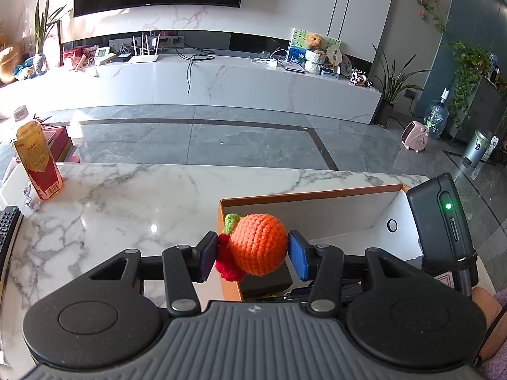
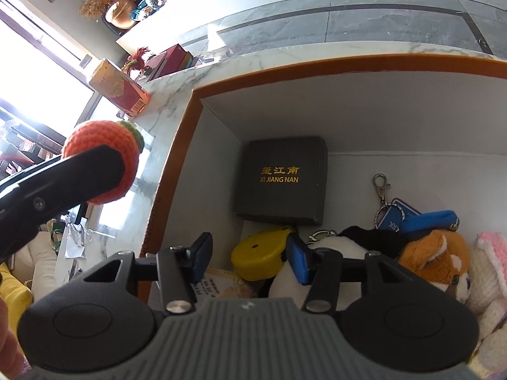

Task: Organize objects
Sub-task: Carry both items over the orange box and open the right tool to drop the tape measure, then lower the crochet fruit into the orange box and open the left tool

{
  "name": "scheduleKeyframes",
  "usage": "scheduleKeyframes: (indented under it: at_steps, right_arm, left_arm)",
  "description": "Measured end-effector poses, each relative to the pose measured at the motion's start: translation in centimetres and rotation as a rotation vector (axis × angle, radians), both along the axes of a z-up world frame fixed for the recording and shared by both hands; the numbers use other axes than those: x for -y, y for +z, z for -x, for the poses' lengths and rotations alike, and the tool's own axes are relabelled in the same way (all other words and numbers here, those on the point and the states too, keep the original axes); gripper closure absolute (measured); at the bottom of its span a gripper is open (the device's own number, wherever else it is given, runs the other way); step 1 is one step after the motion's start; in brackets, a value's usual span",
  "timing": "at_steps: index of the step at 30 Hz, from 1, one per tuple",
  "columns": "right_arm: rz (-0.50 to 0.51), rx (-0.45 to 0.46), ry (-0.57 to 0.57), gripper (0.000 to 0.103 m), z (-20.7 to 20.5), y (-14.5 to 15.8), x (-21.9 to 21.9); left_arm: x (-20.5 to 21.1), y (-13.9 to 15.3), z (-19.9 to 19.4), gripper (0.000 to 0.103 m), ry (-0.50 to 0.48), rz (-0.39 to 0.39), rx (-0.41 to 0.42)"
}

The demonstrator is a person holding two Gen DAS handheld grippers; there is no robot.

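A crocheted orange toy with a green leaf and a red tassel hangs over the near left corner of an orange-rimmed cardboard box. My left gripper is shut on it, one pad on each side. In the right wrist view the same toy shows at the left, just outside the box rim, behind one of the left gripper's fingers. My right gripper stands open above the box's inside, over a yellow tape measure, and nothing touches its pads.
In the box lie a black case, a keyring, a fox plush and a pink knitted toy. On the marble table stand a drink carton and a remote. A black device is at the box's right.
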State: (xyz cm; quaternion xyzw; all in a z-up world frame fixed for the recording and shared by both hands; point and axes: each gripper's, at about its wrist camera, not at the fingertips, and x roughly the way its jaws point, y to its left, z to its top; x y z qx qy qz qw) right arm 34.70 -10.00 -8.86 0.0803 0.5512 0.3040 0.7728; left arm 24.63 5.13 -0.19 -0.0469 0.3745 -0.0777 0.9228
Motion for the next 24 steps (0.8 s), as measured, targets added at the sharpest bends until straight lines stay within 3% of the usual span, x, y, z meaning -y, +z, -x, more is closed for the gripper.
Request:
scheduleKeyframes:
  at_steps: [2,4,9,14,19,24]
  right_arm:
    - [-0.001,-0.005,0.001,0.065,0.0,0.1,0.1]
    - [0.013,-0.011,0.006,0.071,-0.1,-0.2,0.0]
    - [0.146,-0.018,0.056,0.098,-0.2,-1.5,-1.4]
    - [0.18,-0.022,0.054,0.103,-0.7,-2.3,-2.2]
    - [0.176,-0.014,0.048,0.101,-0.7,-2.2,-2.2]
    - [0.169,0.094,-0.039,0.099,0.2,0.0,0.6]
  left_arm:
    - [0.0,0.0,0.0,0.047,0.0,-0.001,-0.001]
    - [0.1,0.0,0.0,0.047,-0.002,-0.001,-0.002]
    - [0.1,-0.1,0.0,0.047,0.0,-0.005,-0.003]
    - [0.1,-0.4,-0.2,0.047,0.004,-0.009,-0.013]
    - [0.8,-0.4,-0.4,0.047,-0.031,-0.013,-0.025]
    - [2.2,-0.8,-0.9,0.047,-0.075,-0.047,-0.067]
